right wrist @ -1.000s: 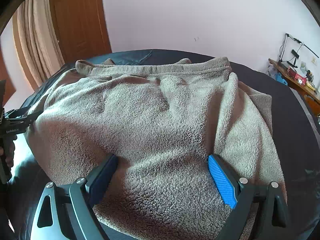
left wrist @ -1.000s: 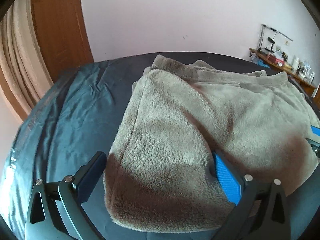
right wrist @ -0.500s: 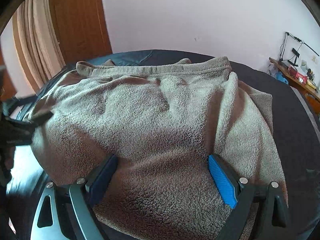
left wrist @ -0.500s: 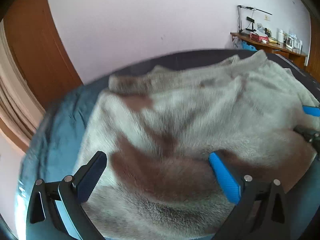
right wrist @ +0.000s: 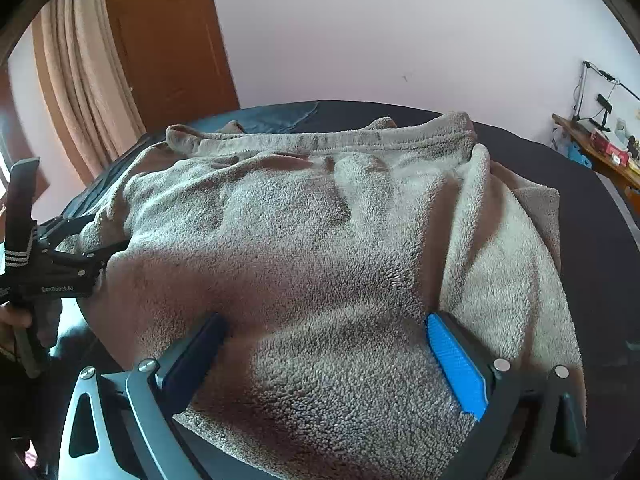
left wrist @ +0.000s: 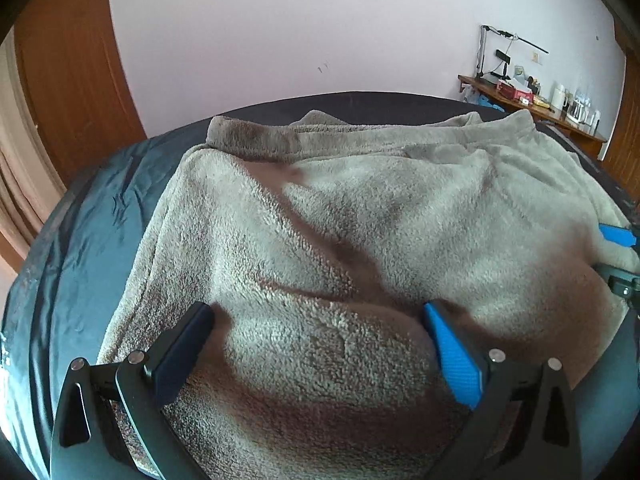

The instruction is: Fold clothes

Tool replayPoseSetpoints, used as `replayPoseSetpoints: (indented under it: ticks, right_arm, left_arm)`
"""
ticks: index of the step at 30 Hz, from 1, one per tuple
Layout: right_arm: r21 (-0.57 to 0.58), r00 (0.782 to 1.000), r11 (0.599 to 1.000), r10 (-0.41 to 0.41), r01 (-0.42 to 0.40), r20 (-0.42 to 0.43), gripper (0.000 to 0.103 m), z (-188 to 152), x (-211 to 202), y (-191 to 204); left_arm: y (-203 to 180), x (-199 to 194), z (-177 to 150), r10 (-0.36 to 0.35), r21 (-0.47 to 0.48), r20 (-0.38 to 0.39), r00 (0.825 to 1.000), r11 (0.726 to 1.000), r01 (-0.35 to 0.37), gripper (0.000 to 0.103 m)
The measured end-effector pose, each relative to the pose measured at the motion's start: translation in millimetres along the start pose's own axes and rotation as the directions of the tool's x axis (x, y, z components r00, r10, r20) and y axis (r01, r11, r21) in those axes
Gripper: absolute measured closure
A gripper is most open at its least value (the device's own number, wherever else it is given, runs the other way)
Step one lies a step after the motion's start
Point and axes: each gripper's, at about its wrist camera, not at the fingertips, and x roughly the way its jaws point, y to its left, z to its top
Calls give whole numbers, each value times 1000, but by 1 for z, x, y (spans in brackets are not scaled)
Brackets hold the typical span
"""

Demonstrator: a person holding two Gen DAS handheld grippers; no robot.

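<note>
Looking down from the left wrist:
Garment: a grey-brown fleece garment [left wrist: 360,240] lay spread over a bed [left wrist: 92,248] with a dark blue sheet, filling most of the view; its ribbed hem ran along the far edge.
Left gripper: the left gripper [left wrist: 316,344] hung over the near edge of the fleece with its fingers [left wrist: 454,356] set wide apart, one dark, one faced in blue. Fleece bulged up between them, but no pad pressed on it, so nothing was held.
Crease: a dark fold ran from the far left of the garment toward the near middle.
Right edge: a blue pad of the right gripper [left wrist: 618,236] showed at the garment's right side.
Far right: a wooden table [left wrist: 532,108] with small items stood against the pale wall.
Far left: a brown door [left wrist: 68,80] stood beyond the bed.

Seen from the right wrist:
Garment: the same fleece [right wrist: 320,260] covered the bed [right wrist: 600,240], near edge just under the camera, a raised fold running down its right part.
Right gripper: the right gripper [right wrist: 324,344] had its fingers [right wrist: 456,356] spreading further apart, already very wide; fleece lay between them, gripped by neither.
Left side: the left gripper [right wrist: 72,264] reached the garment's left edge, held by a hand [right wrist: 16,316]; whether it touched the cloth I could not tell.
Background: a beige curtain [right wrist: 84,80] and the brown door [right wrist: 168,40] stood at the far left, the table [right wrist: 600,152] at the far right.
</note>
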Motion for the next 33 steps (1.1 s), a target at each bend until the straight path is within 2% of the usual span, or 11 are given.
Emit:
replayPoseSetpoints:
  ticks: [4,8,10,12,20,25,29,33]
  right_arm:
    - [54,999,999,3,-5,53,1,0,-22,-9]
    - [181,986,980,-108,84,124,1,-10,-60,-43]
    - [259,981,958,-154,119,119,1,-20,-72,-65]
    - [307,982,944,-159,122,99,1,-30,-78,-79]
    - [342,997,938,-69,50,42,1,-58,-77,-76]
    - [418,998,908,-55,40,24,1,-64,-76,-84]
    - [459,1000,888,-8,1,15,1,-72,-79,-82]
    - [462,999,886,35,-37,14,1,-70,-74,-76]
  left_arm:
    - [1,0,0,-2,-4,1,1000,1000,2,0]
    - [2,0,0,3,-10,4,1000,1000,-2,0]
    - [1,-1,-1,10,-11,6,1000,1000,-10,0]
    - [1,-2,-1,15,-11,7,1000,1000,-14,0]
    - [3,-1,-1,10,-16,7,1000,1000,-10,0]
    - [3,-3,-1,10,-18,7,1000,1000,-9,0]
    - [2,-4,-1,14,-19,6,1000,1000,-14,0]
    - [3,-5,-2,17,-20,6,1000,1000,-17,0]
